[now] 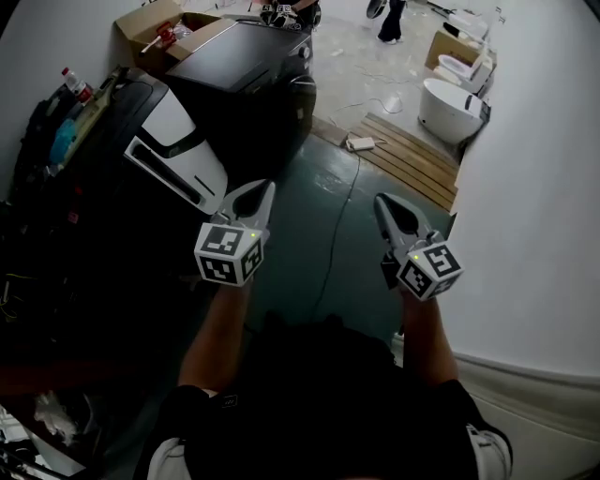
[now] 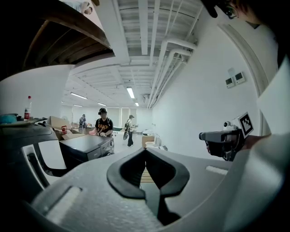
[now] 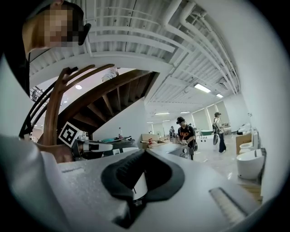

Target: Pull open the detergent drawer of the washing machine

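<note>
- Your left hand-held gripper (image 1: 265,190) has its jaws pressed together, empty.
- Your right hand-held gripper (image 1: 382,202) is likewise closed on nothing.
- The washing machine's white detergent drawer (image 1: 174,169) sits at 10 o'clock from the left one, untouched.

Noted smooth white plastic panel on dark washing machine (image 1: 173,127); bare matt wood on slatted platform (image 1: 412,159); gloss on white ceramic toilet (image 1: 448,108); matt brown cardboard box (image 1: 150,21).
</note>
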A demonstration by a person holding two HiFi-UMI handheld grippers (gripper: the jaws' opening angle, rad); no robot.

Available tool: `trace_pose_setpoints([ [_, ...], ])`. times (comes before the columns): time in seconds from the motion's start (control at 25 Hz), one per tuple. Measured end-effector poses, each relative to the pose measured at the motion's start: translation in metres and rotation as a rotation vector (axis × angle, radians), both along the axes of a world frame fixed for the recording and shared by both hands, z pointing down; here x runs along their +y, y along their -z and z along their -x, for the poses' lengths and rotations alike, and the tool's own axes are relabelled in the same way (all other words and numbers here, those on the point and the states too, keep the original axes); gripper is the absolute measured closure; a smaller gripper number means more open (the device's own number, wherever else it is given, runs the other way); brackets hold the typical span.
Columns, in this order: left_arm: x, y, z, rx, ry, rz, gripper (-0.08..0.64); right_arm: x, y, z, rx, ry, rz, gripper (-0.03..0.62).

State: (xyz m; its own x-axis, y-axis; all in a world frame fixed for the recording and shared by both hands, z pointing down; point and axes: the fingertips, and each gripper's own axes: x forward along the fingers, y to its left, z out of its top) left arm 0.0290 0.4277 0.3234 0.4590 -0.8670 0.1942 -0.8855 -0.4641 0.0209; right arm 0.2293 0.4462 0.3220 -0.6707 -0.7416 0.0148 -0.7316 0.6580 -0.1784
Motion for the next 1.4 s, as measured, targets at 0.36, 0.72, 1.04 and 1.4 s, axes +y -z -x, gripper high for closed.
trace_pose_setpoints([
  [0.36, 0.01, 0.001, -0.077, -0.006, -0.032, -0.016, 0.549, 0.03, -0.023, -0.079, -0.055, -0.02, 0.07, 0.589],
  [0.72, 0.003, -0.008, -0.106, -0.012, -0.055, 0.001, 0.549, 0.022, -0.035, -0.096, -0.064, -0.01, 0.118, 0.589],
  [1.04, -0.048, -0.022, -0.104, 0.008, -0.064, 0.022, 0.549, -0.025, -0.052, -0.102, -0.059, -0.033, 0.172, 0.589],
  [1.4, -0.147, -0.037, -0.077, 0.021, -0.069, 0.053, 0.549, -0.12, -0.066, -0.074, -0.043, -0.036, 0.213, 0.589],
])
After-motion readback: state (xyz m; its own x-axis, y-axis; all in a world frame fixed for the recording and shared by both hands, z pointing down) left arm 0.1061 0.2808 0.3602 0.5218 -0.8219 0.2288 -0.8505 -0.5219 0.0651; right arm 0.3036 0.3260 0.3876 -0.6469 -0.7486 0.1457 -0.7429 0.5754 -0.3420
